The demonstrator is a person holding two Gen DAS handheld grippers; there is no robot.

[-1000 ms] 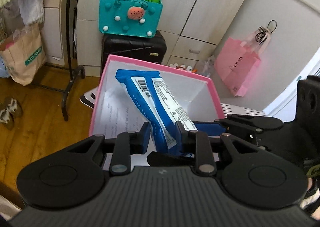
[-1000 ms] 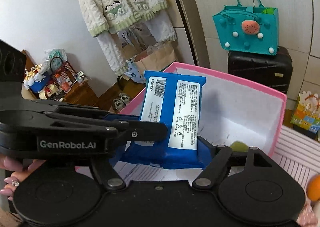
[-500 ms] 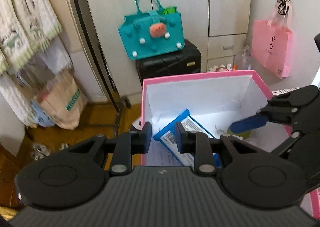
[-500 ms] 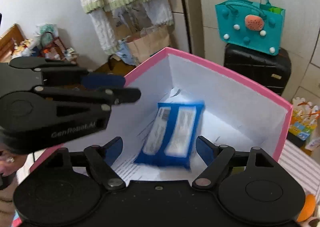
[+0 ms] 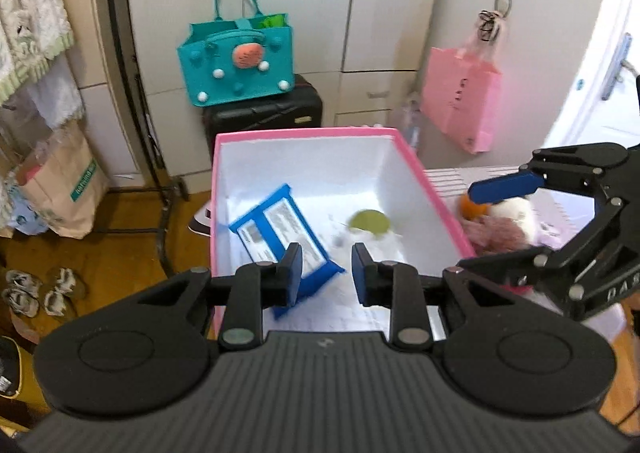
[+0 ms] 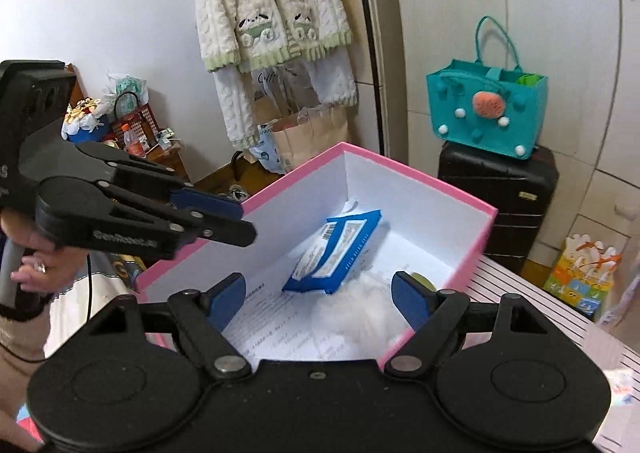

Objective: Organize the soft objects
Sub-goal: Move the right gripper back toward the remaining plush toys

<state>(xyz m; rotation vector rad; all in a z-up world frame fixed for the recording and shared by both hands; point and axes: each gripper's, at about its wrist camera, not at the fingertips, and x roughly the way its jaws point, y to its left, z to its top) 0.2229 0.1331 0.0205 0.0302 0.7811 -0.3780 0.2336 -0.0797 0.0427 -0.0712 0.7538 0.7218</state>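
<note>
Behind the pink box (image 5: pixel 424 189) stand a black suitcase (image 5: pixel 264 113) and teal bag (image 5: pixel 240 65), while inside it a blue packet (image 5: pixel 280 229) lies flat, both the left gripper (image 5: pixel 326 273) and right gripper (image 6: pixel 320 293) empty with jaws apart.

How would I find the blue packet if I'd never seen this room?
Look for the big pink box with white insides, in front of the black suitcase. The blue packet lies inside; it's the only blue thing there, with white printed labels and a barcode.

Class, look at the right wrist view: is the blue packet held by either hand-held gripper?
No. The blue packet lies loose inside the pink box, clear of both open grippers.
</note>
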